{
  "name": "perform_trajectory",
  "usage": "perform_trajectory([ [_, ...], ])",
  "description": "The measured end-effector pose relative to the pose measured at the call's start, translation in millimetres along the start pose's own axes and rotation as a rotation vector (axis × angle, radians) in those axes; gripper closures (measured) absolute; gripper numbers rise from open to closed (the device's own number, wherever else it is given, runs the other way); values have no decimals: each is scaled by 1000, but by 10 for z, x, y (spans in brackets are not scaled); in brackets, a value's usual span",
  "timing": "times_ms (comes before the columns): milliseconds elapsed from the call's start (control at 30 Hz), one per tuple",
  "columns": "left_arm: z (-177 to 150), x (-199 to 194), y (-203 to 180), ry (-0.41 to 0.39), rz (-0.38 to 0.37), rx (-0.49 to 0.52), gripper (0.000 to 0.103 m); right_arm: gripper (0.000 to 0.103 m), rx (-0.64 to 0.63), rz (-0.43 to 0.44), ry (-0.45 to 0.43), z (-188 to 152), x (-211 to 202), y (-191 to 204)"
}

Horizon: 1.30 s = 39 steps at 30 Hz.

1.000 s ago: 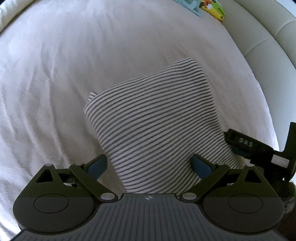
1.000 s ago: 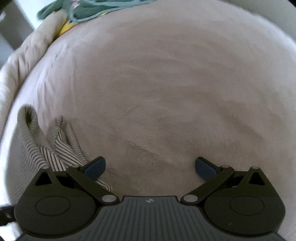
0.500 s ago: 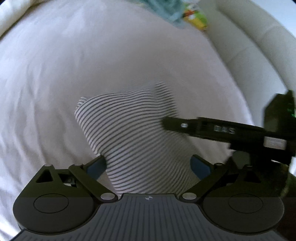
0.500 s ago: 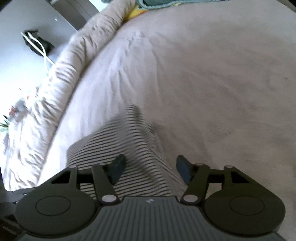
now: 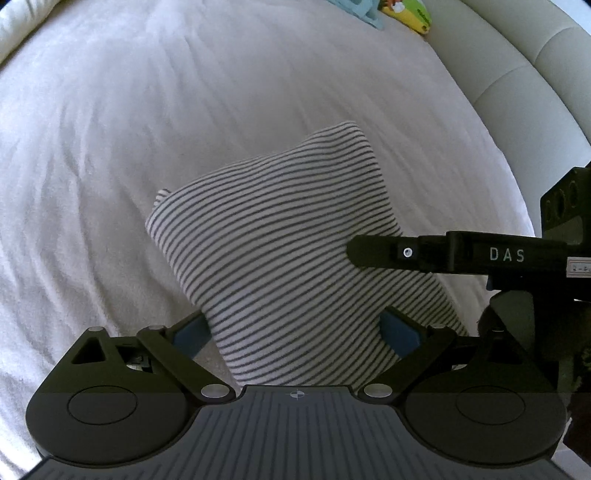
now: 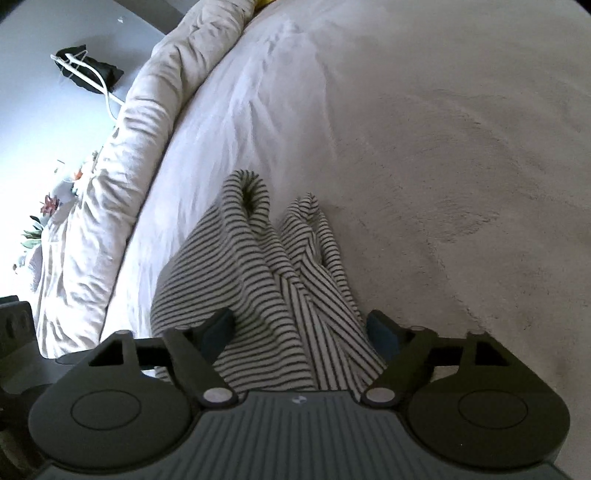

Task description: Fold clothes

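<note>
A grey-and-white striped garment (image 5: 280, 251) lies folded into a thick block on the white bed (image 5: 147, 110). My left gripper (image 5: 294, 332) stands open over its near end, and the cloth fills the gap between the blue pads. One black finger (image 5: 388, 253) of the right gripper reaches in from the right over the garment's edge. In the right wrist view the garment (image 6: 258, 266) shows its bunched, layered folds. My right gripper (image 6: 301, 330) straddles those folds with its jaws opening, the cloth lying between them and not pinched.
A teal cloth (image 5: 365, 9) and a yellow item (image 5: 406, 14) lie at the far end of the bed. A padded cream bed frame (image 5: 517, 92) runs along the right. A rolled duvet (image 6: 122, 166) borders the bed, and beyond it a black bag with a white cable (image 6: 88, 70) lies on the floor.
The right gripper swung from bare bedding onto the striped garment, narrowed, then widened again. Its finger now reaches over the garment's right side in the left wrist view. The left gripper stayed wide.
</note>
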<state>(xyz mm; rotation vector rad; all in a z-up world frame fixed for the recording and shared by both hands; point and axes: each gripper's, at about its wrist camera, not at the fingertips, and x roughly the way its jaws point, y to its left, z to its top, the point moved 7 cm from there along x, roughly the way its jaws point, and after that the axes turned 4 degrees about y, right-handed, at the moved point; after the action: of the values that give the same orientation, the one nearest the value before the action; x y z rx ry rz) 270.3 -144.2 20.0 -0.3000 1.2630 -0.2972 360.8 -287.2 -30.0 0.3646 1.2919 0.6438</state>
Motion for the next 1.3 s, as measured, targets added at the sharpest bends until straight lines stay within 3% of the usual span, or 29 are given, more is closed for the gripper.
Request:
perform_trajectory([
  [300, -30, -87, 217, 12, -19, -11, 4, 17, 81, 33, 3, -53, 97, -7],
  [367, -43, -79, 225, 12, -28, -15, 4, 18, 8, -15, -20, -92, 1, 172],
  [433, -52, -86, 244, 14, -37, -17, 3, 19, -175, -49, -41, -163, -70, 525],
  [533, -118, -69, 285, 17, -31, -23, 3, 20, -209, -43, -51, -208, -112, 688],
  [667, -100, -65, 272, 12, -38, -28, 4, 47, -146, -85, -77, -127, -139, 495],
  [733, -79, -90, 216, -5, -41, -18, 4, 48, -109, -106, -79, -80, -158, 359],
  [833, -20, -149, 57, -41, -63, 0, 4, 48, -139, -158, -77, -42, -136, 262],
  [867, -6, -167, 32, -46, -68, 0, 4, 43, -137, -158, -67, -32, -122, 218],
  [1033, -17, -81, 50, -29, -44, -9, 4, 25, 53, 18, 32, 7, 10, -89],
  [1100, -25, -60, 81, -23, -35, -9, 4, 17, 64, 46, 45, -3, 101, -87],
  [1233, -63, -51, 142, -17, -20, -10, 4, 15, 75, 86, 63, -20, 235, -72],
  [1300, -86, -39, 160, -15, -14, -12, 4, 19, 63, 84, 61, -32, 213, -45],
])
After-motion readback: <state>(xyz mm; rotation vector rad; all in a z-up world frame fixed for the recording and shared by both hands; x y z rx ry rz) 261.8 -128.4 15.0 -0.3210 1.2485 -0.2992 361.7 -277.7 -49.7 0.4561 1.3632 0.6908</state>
